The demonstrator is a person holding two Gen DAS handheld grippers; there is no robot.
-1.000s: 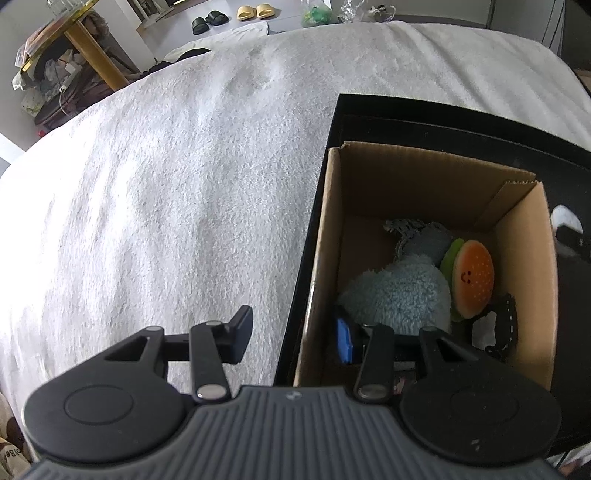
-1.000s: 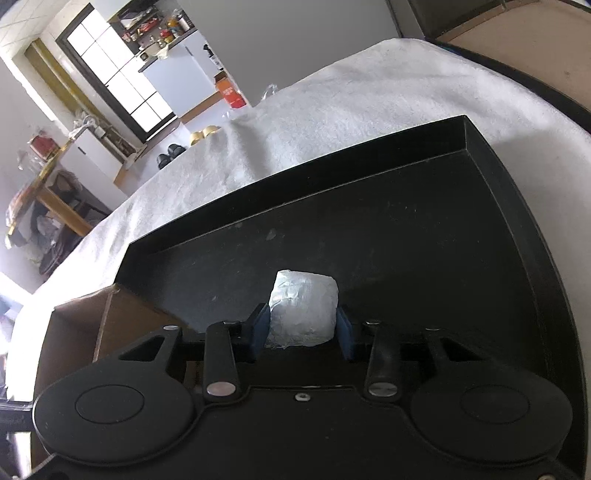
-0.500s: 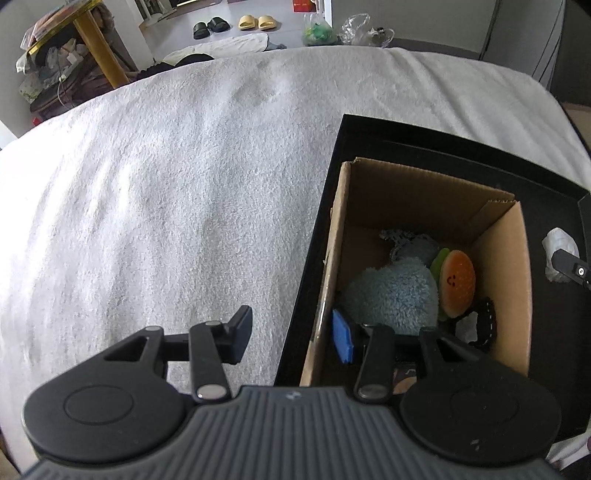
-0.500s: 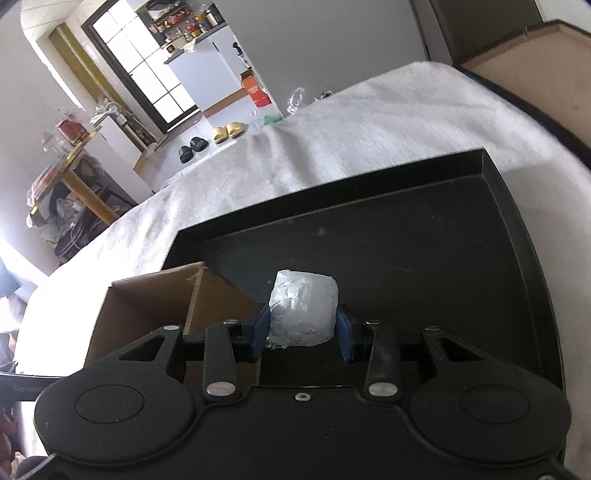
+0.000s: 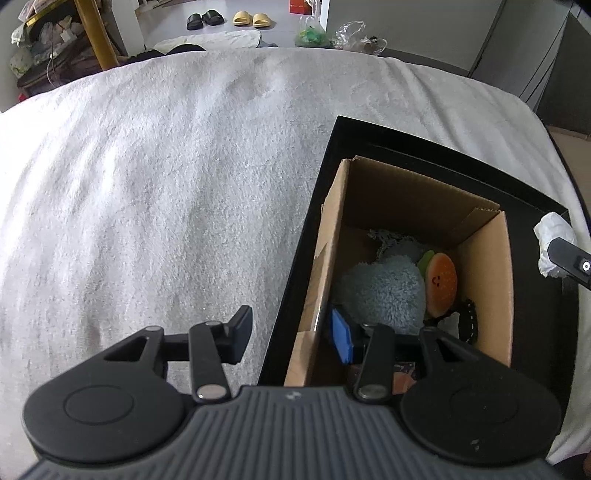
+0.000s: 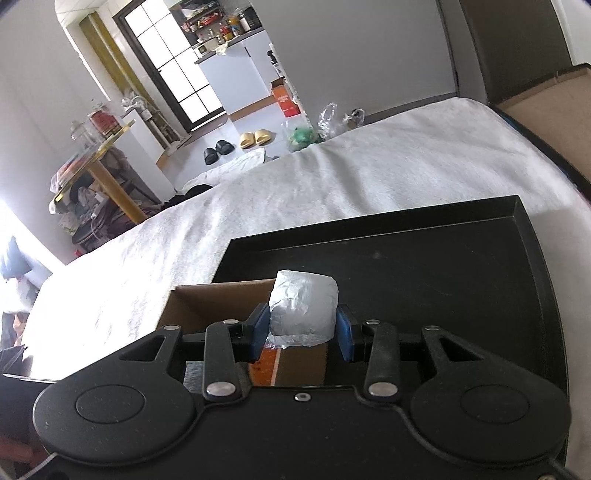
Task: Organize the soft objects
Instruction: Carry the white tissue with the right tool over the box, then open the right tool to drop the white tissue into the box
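An open cardboard box [image 5: 484, 266] stands in a black tray [image 5: 369, 136] on a white blanket. Inside it lie a light blue fluffy plush [image 5: 384, 291], a burger plush [image 5: 439, 280] and a small black-and-white piece [image 5: 465, 321]. My left gripper [image 5: 291, 336] is open and straddles the box's left wall, one finger outside over the blanket, the blue pad inside. My right gripper [image 6: 301, 328] is shut on a white crumpled bundle [image 6: 303, 302], held in the air above the box's [image 6: 207, 299] right wall and the tray [image 6: 443, 258]. That bundle [image 5: 552, 236] also shows at the left wrist view's right edge.
The white blanket [image 5: 147, 203] covers the whole surface left of and behind the tray. Beyond its far edge are slippers [image 5: 253, 17], plastic bags [image 6: 314, 129] and a cluttered table with a yellow leg [image 6: 107, 184]. The tray's right part holds nothing.
My right gripper has risen with the white bundle, and the box has come into its view underneath. In the left wrist view the bundle and a right finger have moved along the right edge.
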